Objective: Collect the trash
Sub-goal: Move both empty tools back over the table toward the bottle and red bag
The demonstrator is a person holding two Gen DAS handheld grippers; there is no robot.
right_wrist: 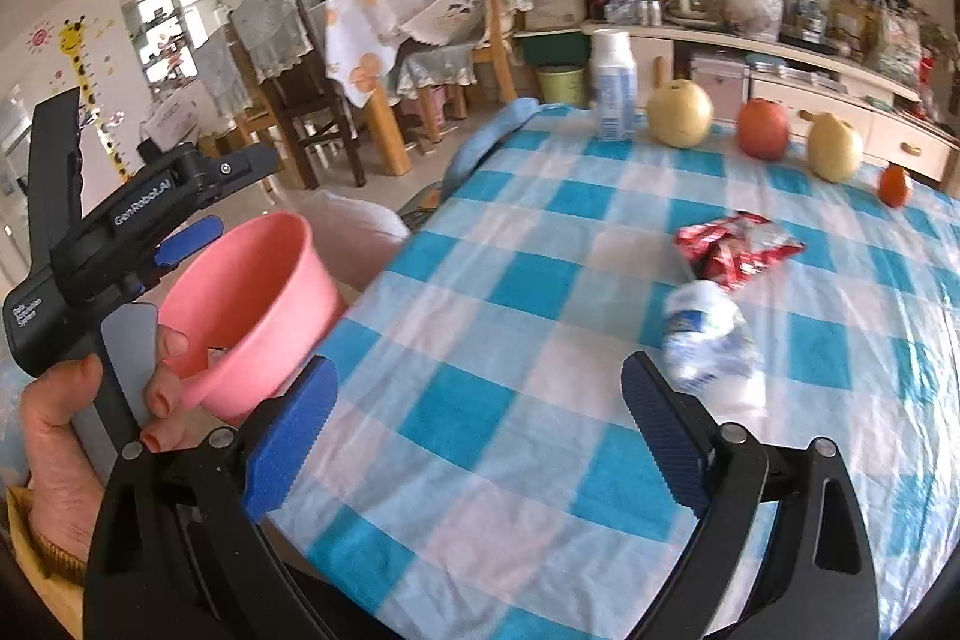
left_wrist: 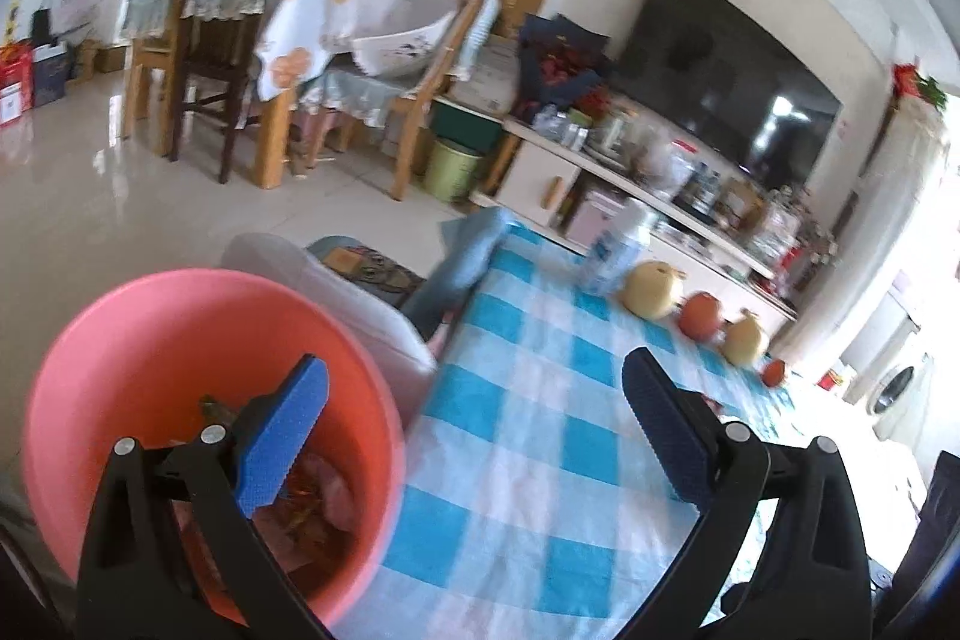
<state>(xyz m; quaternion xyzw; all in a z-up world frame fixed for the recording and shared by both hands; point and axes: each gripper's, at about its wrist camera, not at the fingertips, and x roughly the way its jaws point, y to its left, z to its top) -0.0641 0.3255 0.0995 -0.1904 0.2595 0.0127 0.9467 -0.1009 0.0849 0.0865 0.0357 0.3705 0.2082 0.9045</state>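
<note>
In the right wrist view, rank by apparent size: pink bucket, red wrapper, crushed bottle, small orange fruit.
1. pink bucket, clearly largest, though closest to the lens.
2. red wrapper and crushed bottle: look alike; the bottle sits nearer, so no ranking.
3. small orange fruit, smallest, also farthest.

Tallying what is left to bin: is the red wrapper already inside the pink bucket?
No, the red wrapper lies on the checked tablecloth, apart from the pink bucket beyond the table's edge.

Colours on the table

The tablecloth (right_wrist: 540, 280) has blue and white checks; the basin (right_wrist: 252, 304) is pink; the wrapper (right_wrist: 732, 244) is red; the gripper pads (left_wrist: 282, 436) are blue.
</note>
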